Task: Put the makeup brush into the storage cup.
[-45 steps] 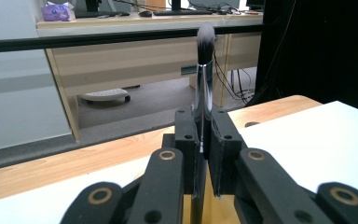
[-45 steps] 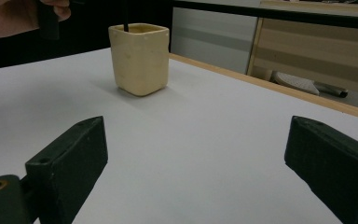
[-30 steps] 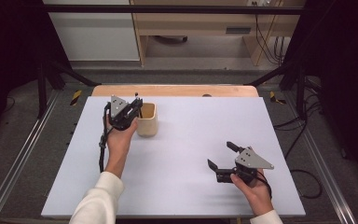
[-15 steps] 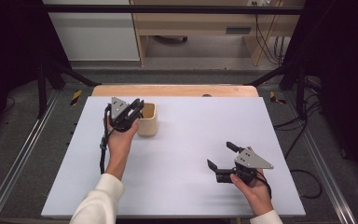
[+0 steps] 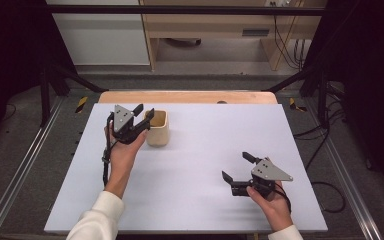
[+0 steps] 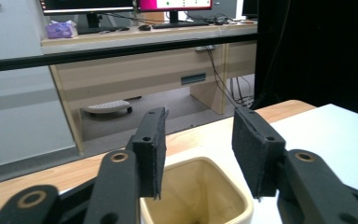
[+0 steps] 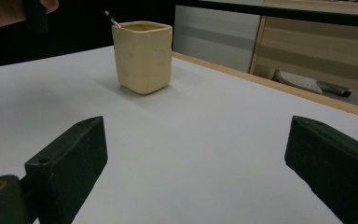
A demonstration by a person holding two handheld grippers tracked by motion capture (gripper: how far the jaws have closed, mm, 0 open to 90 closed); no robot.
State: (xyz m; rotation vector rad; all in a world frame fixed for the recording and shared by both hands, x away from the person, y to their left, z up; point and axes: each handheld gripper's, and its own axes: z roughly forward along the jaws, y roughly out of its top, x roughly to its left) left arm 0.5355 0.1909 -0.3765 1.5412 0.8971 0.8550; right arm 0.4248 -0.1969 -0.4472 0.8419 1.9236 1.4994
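Note:
A cream square cup (image 5: 157, 129) stands on the white table (image 5: 215, 135) at the far left. My left gripper (image 5: 145, 111) hovers at the cup's left rim, open, jaws spread over the opening with nothing between them. In the left gripper view the cup (image 6: 200, 196) sits just below the left gripper (image 6: 199, 135). My right gripper (image 5: 235, 166) rests near the front right, wide open and empty, pointing toward the cup. In the right gripper view the cup (image 7: 142, 56) stands well beyond the right gripper (image 7: 200, 154), and a thin dark tip (image 7: 111, 17) pokes above its rim.
A wooden strip (image 5: 185, 96) runs along the table's far edge. Beyond it stand a wooden desk (image 5: 215, 27) and hanging cables (image 5: 285, 35). Black frame bars (image 5: 55, 75) flank the table. A cable (image 5: 105, 160) trails from the left gripper along the forearm.

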